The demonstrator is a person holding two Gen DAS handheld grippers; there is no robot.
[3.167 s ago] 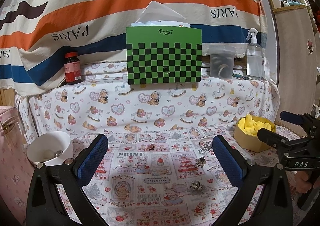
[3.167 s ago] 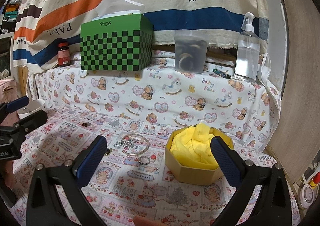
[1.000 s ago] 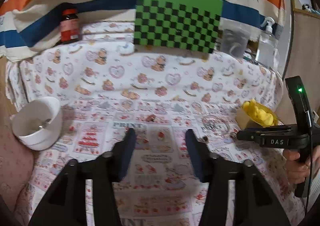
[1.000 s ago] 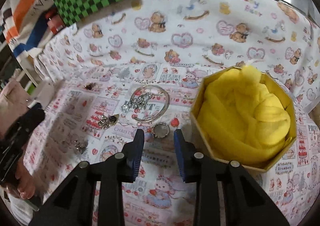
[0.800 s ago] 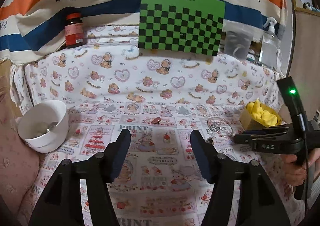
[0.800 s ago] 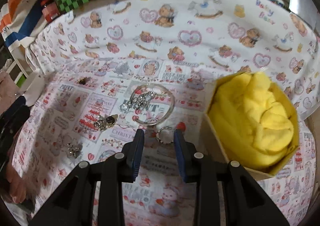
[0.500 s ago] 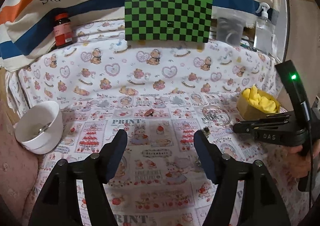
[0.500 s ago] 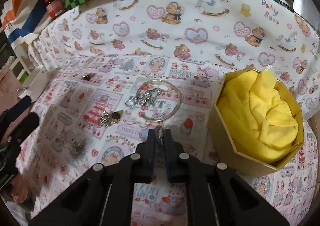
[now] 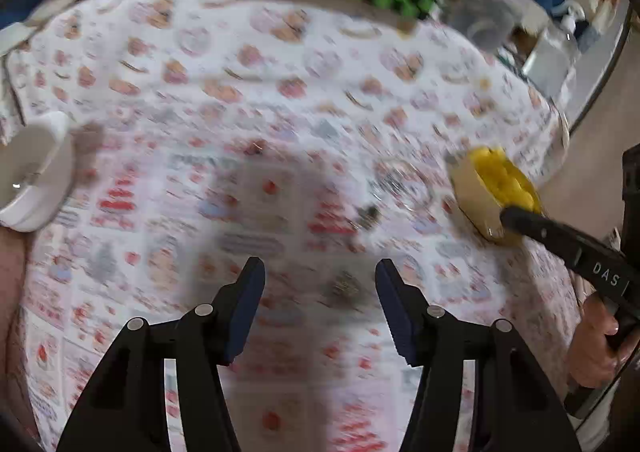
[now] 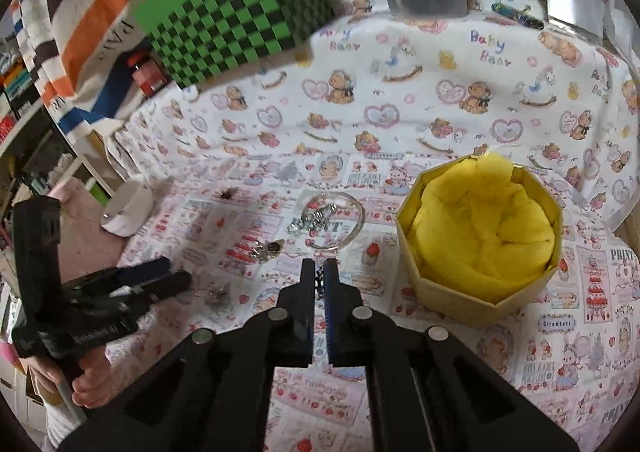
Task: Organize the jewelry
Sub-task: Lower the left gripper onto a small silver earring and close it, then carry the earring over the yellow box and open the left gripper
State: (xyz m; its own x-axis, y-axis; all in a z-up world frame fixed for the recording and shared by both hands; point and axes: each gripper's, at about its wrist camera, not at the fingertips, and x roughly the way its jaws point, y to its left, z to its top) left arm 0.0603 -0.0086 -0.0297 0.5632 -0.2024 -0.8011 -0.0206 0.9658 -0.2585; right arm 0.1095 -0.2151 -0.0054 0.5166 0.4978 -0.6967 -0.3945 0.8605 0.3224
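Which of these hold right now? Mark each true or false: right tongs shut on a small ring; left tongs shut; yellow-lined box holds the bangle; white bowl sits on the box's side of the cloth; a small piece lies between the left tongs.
1. The right tongs are shut on a small ring. True.
2. The left tongs are shut. False: they are open, holding nothing.
3. The bangle is in the yellow-lined box. False: it lies on the cloth beside the box.
4. The white bowl is by the box. False: it sits at the far left.
5. A small jewelry piece lies between the left tongs. True, though blurred.
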